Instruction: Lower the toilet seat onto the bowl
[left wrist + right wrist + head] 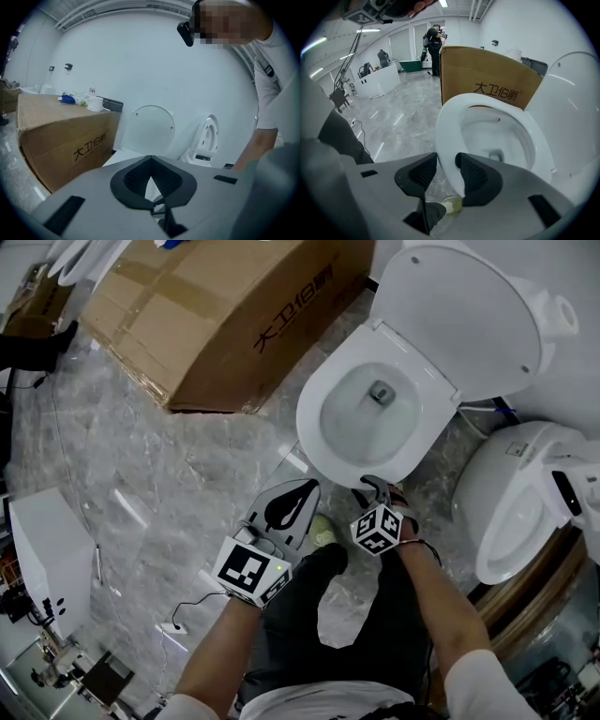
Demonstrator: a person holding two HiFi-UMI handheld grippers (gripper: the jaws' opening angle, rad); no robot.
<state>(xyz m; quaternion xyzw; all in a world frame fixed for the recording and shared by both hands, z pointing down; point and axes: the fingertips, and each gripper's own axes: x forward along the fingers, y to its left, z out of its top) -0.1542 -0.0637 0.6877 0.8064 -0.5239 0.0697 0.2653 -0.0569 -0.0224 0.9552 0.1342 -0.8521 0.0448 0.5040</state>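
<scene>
Toilet seat (445, 133) lies flat, front rim between parted jaws of right claw (446, 161).

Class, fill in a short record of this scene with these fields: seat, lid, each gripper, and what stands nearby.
seat: down, lying on the bowl
lid: raised
right gripper: jaws apart, with the seat's front edge between them
left gripper: jaws together, nothing held
nearby: in the head view, a box to the left of the bowl and a second toilet to its right
</scene>
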